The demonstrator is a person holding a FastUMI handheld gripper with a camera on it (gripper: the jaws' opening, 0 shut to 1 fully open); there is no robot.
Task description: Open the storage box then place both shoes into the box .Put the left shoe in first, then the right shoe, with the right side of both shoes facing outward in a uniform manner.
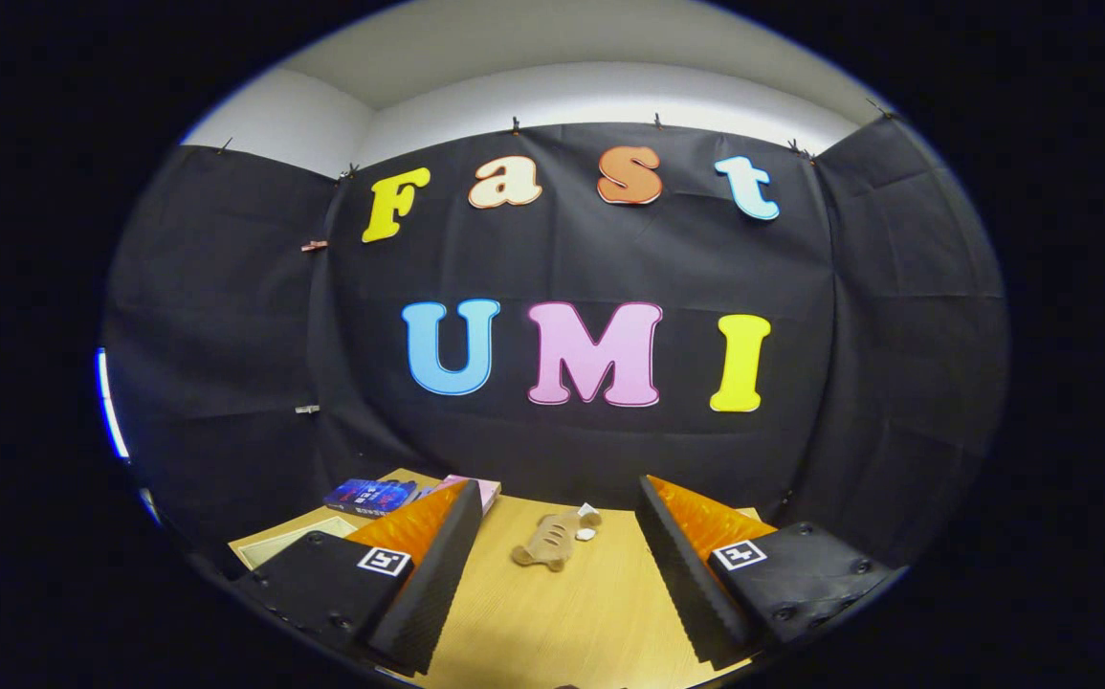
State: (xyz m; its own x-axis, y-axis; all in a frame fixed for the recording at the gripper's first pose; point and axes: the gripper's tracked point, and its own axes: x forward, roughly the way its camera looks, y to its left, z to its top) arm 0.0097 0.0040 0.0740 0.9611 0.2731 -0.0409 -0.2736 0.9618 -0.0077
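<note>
My gripper (557, 498) is held high over a wooden table (571, 612), its two fingers spread wide apart with nothing between them. Just ahead of the fingers, between their tips, a small tan plush toy (552, 541) lies on the tabletop near the back wall.
Beyond the left finger, at the table's far left corner, lie a dark blue book (370, 496) and a pink box (483, 488). A pale mat (289, 538) covers the table's left part. The booth's black cloth wall closes off the back and both sides.
</note>
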